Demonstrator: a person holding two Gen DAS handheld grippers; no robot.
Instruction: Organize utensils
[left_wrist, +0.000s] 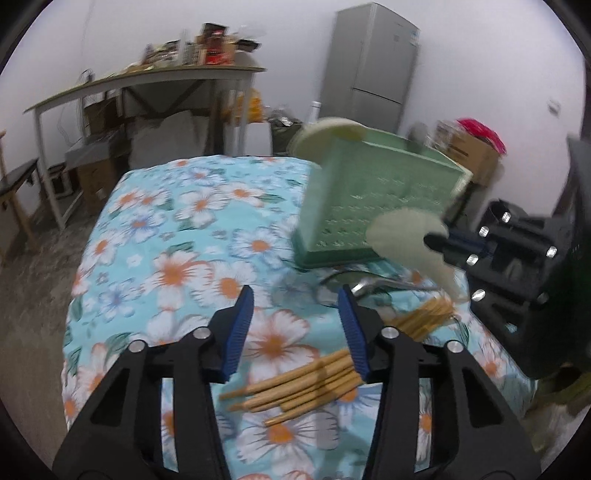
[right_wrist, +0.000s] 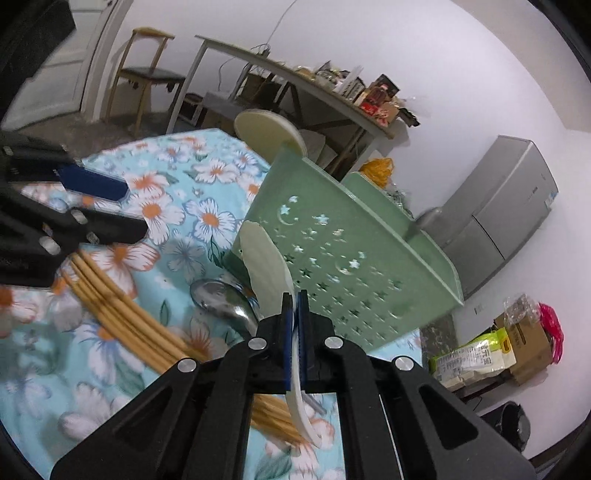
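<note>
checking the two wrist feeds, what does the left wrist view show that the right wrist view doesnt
Only the left wrist view shows the left gripper open from behind, over the chopsticks. Only the right wrist view shows the right gripper shut on the pale spoon, and the metal spoon's bowl. Both share the green basket, plate and floral cloth.

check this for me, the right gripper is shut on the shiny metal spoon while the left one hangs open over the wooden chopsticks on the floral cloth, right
Not quite. The right gripper is shut on the cream-white plastic rice paddle, not the shiny metal spoon, which lies on the floral cloth beside the pale green perforated plastic basket; the right wrist view shows this. The left gripper does hang open over the wooden chopsticks.
</note>
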